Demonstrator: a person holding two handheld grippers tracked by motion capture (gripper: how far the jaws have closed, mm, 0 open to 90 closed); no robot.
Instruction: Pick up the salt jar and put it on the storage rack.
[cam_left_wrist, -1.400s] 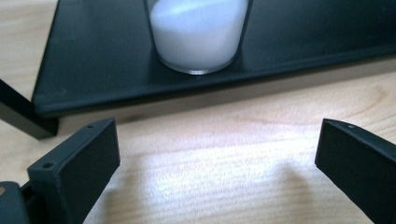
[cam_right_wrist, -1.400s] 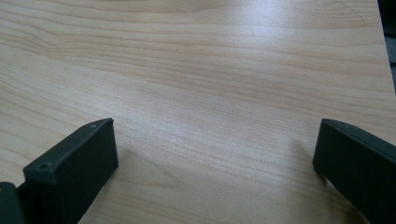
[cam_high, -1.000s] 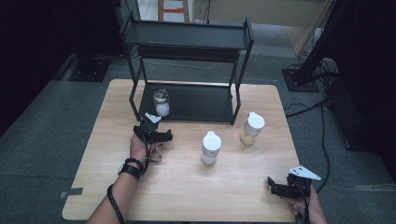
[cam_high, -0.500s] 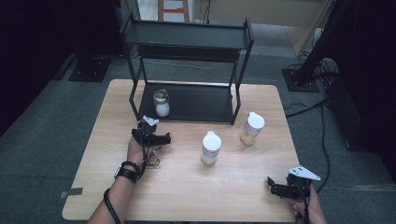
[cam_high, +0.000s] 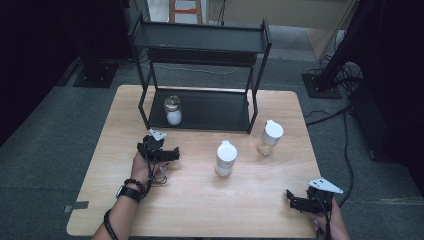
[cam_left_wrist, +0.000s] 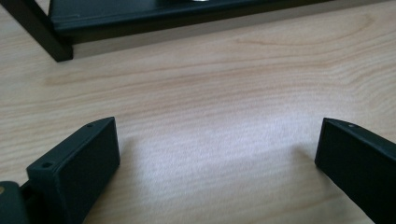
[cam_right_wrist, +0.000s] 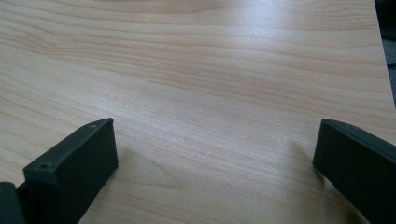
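A: Starting at the left of the table (cam_high: 200, 200): the left gripper (cam_high: 172, 154) sits in the person's left hand (cam_high: 142, 167), low over the wood, just in front of the rack (cam_high: 200, 45).

B: And its jaws?

A: Spread wide, nothing between them. In the left gripper view there's bare wood across the gap, with the rack's front rail (cam_left_wrist: 140, 16) and one black leg (cam_left_wrist: 39, 35) beyond.

B: What's closest to it?

A: The jar (cam_high: 173, 110), the one with the metal lid and white contents. It stands upright on the rack's lower shelf (cam_high: 215, 112), at that shelf's left end, beyond the gripper and apart from it.

B: Moving toward the middle?

A: A white-capped bottle (cam_high: 225, 158) stands upright on the wood, right of the left gripper and well apart from it. Next, a second bottle (cam_high: 270, 137), white cap, yellowish contents, upright near the rack's right front leg. Neither one touches anything but the table.

B: And the far right?

A: The right gripper (cam_high: 292, 200) is at the near right corner, held in the right hand (cam_high: 332, 220), its grey plate (cam_high: 325, 186) on top. It's well away from both bottles.

B: Jaws there?

A: Released as well, parted wide. The right gripper view shows plain wood grain between them, with the table edge at the upper right.
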